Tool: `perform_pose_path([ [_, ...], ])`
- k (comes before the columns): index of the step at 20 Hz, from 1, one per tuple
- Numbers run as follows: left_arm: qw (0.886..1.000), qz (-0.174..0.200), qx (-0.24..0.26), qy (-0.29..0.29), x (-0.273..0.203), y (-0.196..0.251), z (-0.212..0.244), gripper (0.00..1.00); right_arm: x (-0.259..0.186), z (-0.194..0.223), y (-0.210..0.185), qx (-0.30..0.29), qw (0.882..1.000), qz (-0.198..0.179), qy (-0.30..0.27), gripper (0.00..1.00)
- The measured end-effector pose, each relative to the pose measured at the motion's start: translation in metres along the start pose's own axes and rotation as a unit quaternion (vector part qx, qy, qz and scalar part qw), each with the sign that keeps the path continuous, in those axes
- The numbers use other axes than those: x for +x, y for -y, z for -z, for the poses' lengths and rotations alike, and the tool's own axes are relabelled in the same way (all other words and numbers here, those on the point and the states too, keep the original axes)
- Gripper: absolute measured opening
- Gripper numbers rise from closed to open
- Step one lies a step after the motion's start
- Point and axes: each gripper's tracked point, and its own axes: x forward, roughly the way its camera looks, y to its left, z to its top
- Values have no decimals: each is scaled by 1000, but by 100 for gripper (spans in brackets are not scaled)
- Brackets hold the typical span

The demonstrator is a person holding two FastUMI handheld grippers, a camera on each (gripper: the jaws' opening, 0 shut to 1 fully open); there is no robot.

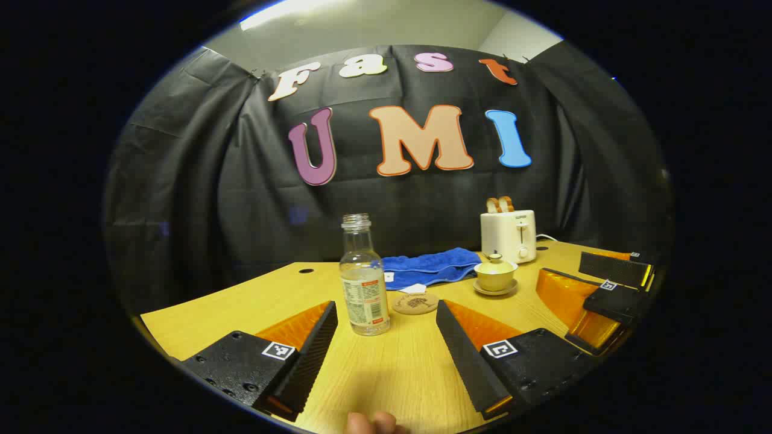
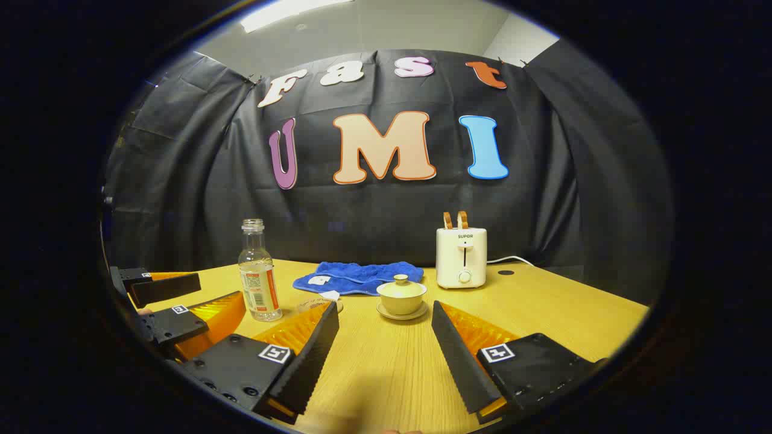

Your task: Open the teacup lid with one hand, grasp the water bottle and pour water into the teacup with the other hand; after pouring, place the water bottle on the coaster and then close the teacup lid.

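On the table (image 1: 241, 301), seen in the left gripper view from left to right, stood the bottle (image 1: 363, 277), uncapped and upright, with only a little water at its base; the coaster (image 1: 415, 302), just right of the bottle and apart from it; the cup (image 1: 495, 275), on its saucer (image 1: 495, 290) with the lid (image 1: 495, 260) seated on it; and the toaster (image 1: 508, 235), behind the cup with two slices standing in its slots. A blue towel (image 1: 431, 266) lay behind the coaster, between bottle and cup. The left gripper (image 1: 386, 340) hung low over the near table with its fingers spread wide and nothing between them; the bottle stood ahead, near the left finger but not touching it. A fingertip showed at the bottom edge. At far right the right gripper (image 1: 603, 289) appeared, also spread.

In the right gripper view the left gripper (image 2: 175, 301) showed at far left, beside the bottle (image 2: 259, 274). Next came the towel (image 2: 359, 276), then the cup (image 2: 401, 296) with its lid (image 2: 401, 281) on, resting on the saucer (image 2: 402, 313), then the toaster (image 2: 461, 256) with its cord running right along the table (image 2: 573, 307). The right gripper (image 2: 385, 349) was wide apart and held nothing; the cup sat ahead of the gap between its fingers, well clear of both.
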Motion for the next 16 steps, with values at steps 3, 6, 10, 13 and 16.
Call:
perform_pose_path([
  [3, 999, -4, -34, 1, 0, -4, 2, 96, 0, -1, 0, 0, 1000, 0, 1, 98],
  [6, 1000, -1, -31, 2, 1, -2, 2, 98, -1, 0, -1, 0, 1000, 0, 2, 96],
  [10, 1000, -1, -31, 6, 1, -2, 0, 98, 0, 0, 0, 0, 1000, 0, 1, 98],
  [13, 1000, 0, -31, 5, 0, -2, 1, 98, 1, -1, 0, 0, 1000, 0, 1, 98],
  [16, 1000, 1, -31, 4, 1, -1, 1, 98, 2, 1, 0, -1, 1000, 0, 1, 98],
])
